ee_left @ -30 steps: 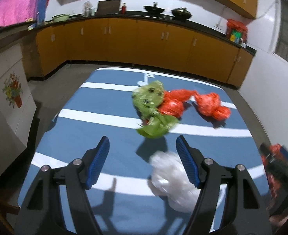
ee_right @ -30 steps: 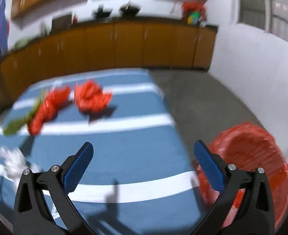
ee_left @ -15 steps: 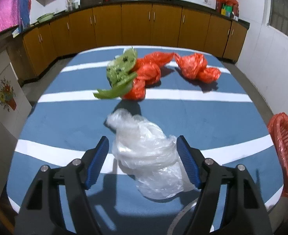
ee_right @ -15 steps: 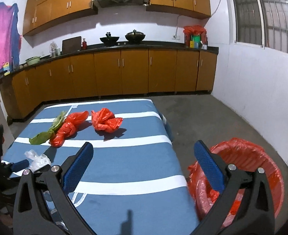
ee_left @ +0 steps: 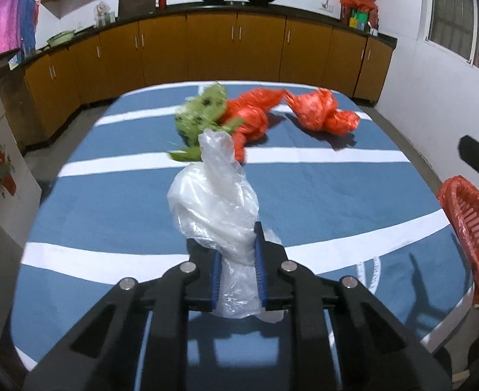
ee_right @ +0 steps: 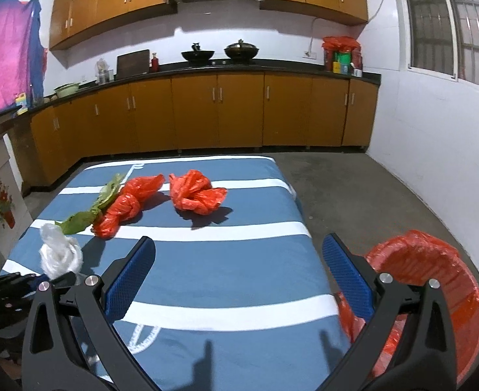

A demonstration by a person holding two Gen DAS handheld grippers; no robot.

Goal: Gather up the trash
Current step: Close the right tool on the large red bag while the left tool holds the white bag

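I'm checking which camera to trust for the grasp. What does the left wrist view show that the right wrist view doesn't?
Only the left wrist view shows the left gripper shut on the clear plastic bag, its blue pads pinching it.

Only the right wrist view shows the right gripper open and holding nothing, plus the red-lined bin's open mouth.

Both show the striped blue table, the two red bags, the green bag and the clear bag.

The left gripper (ee_left: 238, 267), whose jaws stood wide apart half a second ago with the clear plastic bag (ee_left: 216, 202) lying loose between them on the counter (ee_left: 321, 195), has now closed them on the bag's lower part, and the bunched plastic stands up above the blue pads.
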